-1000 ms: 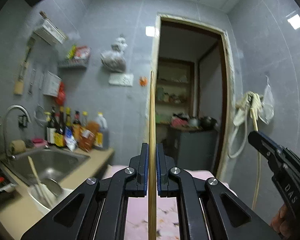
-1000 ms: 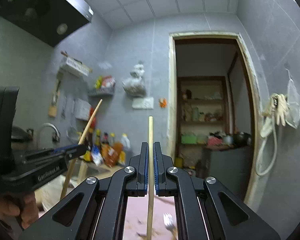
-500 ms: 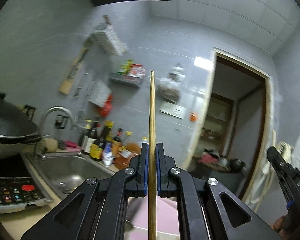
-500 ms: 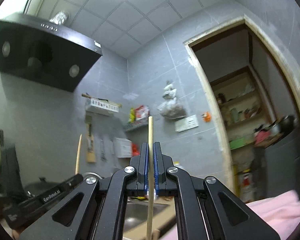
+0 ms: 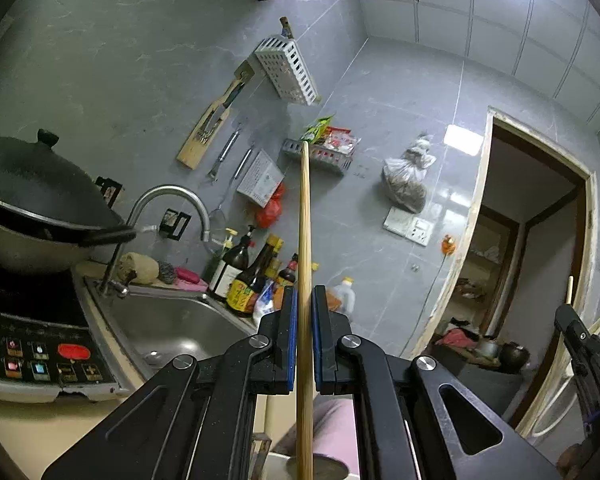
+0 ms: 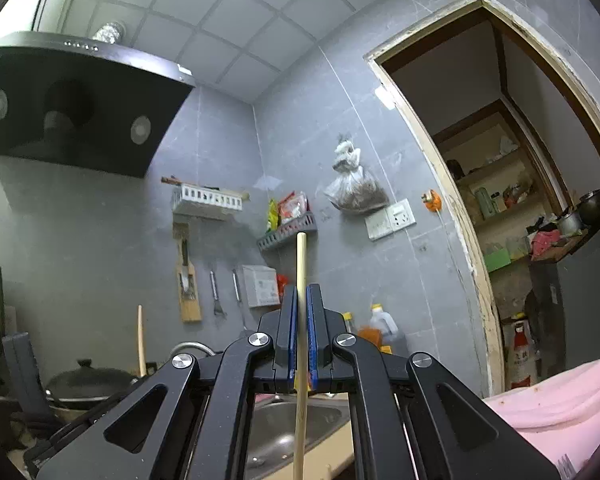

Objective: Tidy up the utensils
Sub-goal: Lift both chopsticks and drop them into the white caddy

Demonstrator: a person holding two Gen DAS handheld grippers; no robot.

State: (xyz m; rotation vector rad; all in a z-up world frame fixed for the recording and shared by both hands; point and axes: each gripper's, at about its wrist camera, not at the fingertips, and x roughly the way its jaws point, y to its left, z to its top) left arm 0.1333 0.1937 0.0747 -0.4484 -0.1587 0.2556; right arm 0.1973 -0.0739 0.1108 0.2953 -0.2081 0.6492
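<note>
My left gripper [image 5: 304,300] is shut on a wooden chopstick [image 5: 305,220] that stands upright between the fingers, tip pointing up at the wall. My right gripper [image 6: 300,298] is shut on a second wooden chopstick [image 6: 301,260], also upright. The right gripper shows at the right edge of the left wrist view [image 5: 580,344] with its chopstick tip above it. The left gripper [image 6: 24,364] and its chopstick [image 6: 140,340] show at the lower left of the right wrist view. A white slotted utensil holder [image 5: 288,70] hangs high on the wall, also seen in the right wrist view [image 6: 208,198].
A steel sink [image 5: 172,324] with a curved tap [image 5: 168,196] is below. A black wok [image 5: 32,208] sits on an induction cooker [image 5: 32,356] at left. Sauce bottles [image 5: 252,276] line the wall. A range hood [image 6: 72,108] hangs above. A pink cloth [image 6: 560,404] lies at right.
Both grippers have tilted up and turned left toward the wall with their chopsticks still held. The wall rack, wok and hood have come into view.
</note>
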